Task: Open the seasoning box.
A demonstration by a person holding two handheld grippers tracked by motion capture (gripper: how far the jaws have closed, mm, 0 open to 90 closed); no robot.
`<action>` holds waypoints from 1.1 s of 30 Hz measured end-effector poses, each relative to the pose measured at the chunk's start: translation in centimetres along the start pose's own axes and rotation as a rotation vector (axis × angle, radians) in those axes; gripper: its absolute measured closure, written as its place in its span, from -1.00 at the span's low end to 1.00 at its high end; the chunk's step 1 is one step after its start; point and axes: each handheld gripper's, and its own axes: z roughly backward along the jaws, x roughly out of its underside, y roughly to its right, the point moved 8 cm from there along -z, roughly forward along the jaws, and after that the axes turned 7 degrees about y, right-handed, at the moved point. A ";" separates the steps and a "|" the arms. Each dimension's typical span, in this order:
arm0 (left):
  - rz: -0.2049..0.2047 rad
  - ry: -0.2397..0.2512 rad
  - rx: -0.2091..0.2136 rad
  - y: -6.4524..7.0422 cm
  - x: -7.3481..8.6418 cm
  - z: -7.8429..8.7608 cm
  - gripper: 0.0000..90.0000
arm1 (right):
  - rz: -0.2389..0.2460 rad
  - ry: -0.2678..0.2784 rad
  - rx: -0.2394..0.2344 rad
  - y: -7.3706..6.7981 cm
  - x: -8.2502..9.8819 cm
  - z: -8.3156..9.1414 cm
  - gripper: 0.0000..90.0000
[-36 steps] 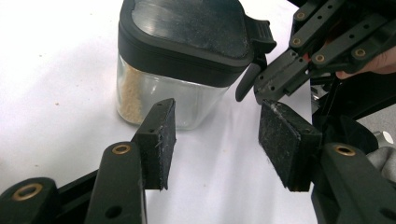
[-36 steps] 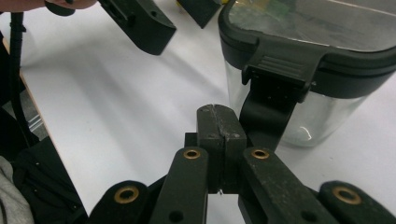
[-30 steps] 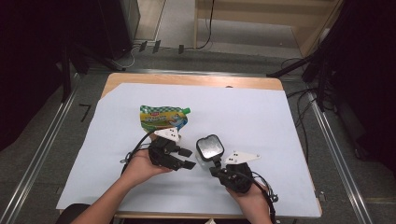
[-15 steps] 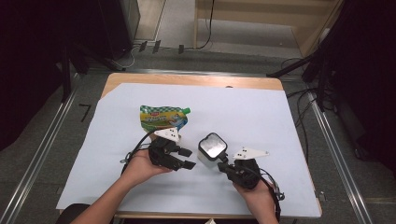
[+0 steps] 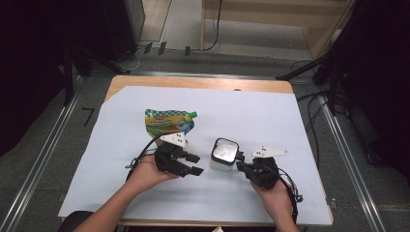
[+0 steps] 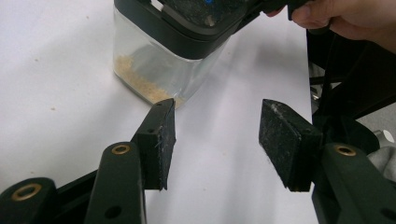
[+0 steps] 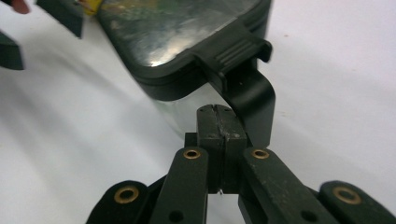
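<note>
Right gripper view: right gripper (image 7: 219, 122) jaws shut, empty, tips under the latch of clear square black-lidded container (image 7: 187, 51), mid-table. Left gripper (image 6: 215, 135) half open, empty. Prob. unlatching lid; next: flip tab up w/ left bracing.

A clear square plastic container with a dark latched lid (image 5: 225, 154) stands on the white paper sheet (image 5: 270, 121) covering the wooden table (image 5: 203, 82), between the left gripper (image 5: 192, 164) and the right gripper (image 5: 242, 166). A green printed spouted pouch (image 5: 168, 121) lies flat behind the left gripper (farther from the person), left of the container and apart from it.
</note>
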 end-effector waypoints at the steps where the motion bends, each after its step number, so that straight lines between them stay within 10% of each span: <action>1: 0.000 0.000 0.000 0.0 0.0 0.0 0.04 | 0.000 0.000 0.000 0.0 0.0 0.0 1.00; 17: -0.045 0.052 -0.020 -0.1 -0.9 -0.7 0.01 | -0.009 0.002 0.050 2.8 -0.6 -0.3 1.00; 33: -0.029 0.029 -0.028 -0.1 -3.8 -2.3 -0.49 | -0.052 0.024 0.100 4.8 -1.7 0.8 1.00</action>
